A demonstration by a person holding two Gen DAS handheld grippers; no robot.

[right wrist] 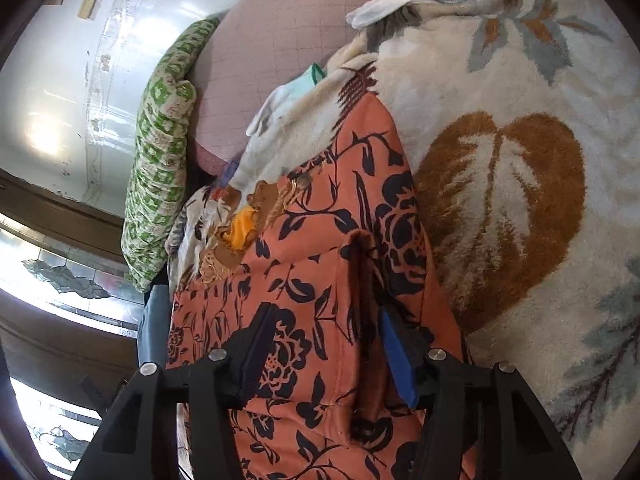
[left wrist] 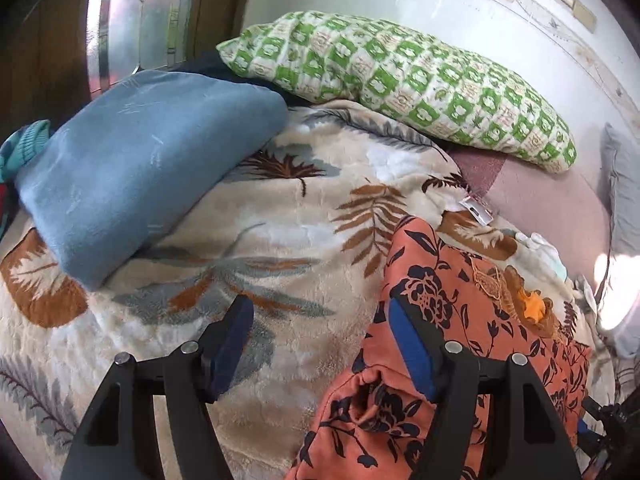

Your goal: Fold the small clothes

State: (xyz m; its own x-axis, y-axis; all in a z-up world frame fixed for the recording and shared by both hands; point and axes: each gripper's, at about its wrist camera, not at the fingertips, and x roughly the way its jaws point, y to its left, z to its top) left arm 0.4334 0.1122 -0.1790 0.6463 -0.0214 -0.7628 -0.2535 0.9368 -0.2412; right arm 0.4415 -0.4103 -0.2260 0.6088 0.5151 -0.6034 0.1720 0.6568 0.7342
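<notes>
Jaws of the left gripper (left wrist: 320, 344) stand wide apart with nothing clamped; only fleece shows between them, and the blue pad of one finger (left wrist: 412, 356) lies against the edge of the orange floral garment (left wrist: 460, 304). Jaws of the right gripper (right wrist: 324, 356) stand partly apart over the same orange floral garment (right wrist: 320, 240), a raised fold of cloth sitting between the pads; I cannot tell whether they press on it. That garment lies rumpled on the leaf-print fleece blanket (left wrist: 260, 220). Beyond the garment, on the blanket's far side, sits a folded blue cloth (left wrist: 140, 160). Behind that, against the wall, rests a green checked pillow (left wrist: 400, 80).
</notes>
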